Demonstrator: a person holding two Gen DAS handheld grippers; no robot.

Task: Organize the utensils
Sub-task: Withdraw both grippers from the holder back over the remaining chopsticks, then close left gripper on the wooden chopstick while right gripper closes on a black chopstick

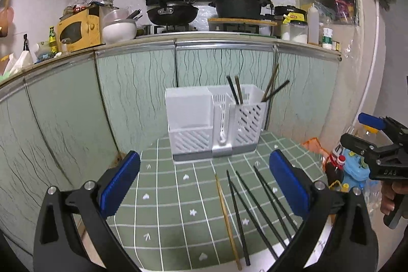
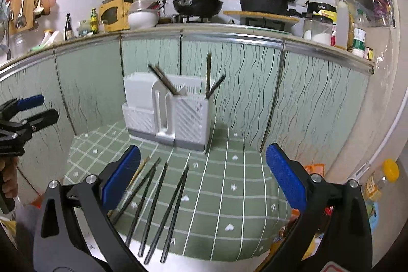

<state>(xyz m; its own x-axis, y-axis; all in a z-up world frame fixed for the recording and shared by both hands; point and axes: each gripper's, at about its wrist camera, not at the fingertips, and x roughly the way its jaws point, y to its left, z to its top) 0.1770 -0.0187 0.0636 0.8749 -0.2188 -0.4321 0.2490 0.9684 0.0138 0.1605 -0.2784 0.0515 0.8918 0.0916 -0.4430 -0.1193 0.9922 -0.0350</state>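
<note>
A white slotted utensil holder (image 1: 214, 124) (image 2: 168, 111) stands at the far side of a small table with a green checked cloth (image 1: 165, 195) (image 2: 229, 182). Several chopsticks (image 1: 238, 93) (image 2: 209, 75) stand tilted in its right compartment. On the cloth in front lie several black chopsticks (image 1: 257, 208) (image 2: 163, 205) and one wooden chopstick (image 1: 227, 218) (image 2: 139, 171). My left gripper (image 1: 204, 182) hovers open above them with nothing between its blue pads. My right gripper (image 2: 204, 177) is also open and empty, to the right of the loose chopsticks. Each gripper shows at the edge of the other's view.
Green cabinet doors (image 1: 132, 93) close off the space right behind the table. The counter above carries pans (image 1: 173, 13), a yellow microwave (image 1: 79, 29) and jars. Bottles and bags (image 1: 339, 165) crowd the floor at the table's right side.
</note>
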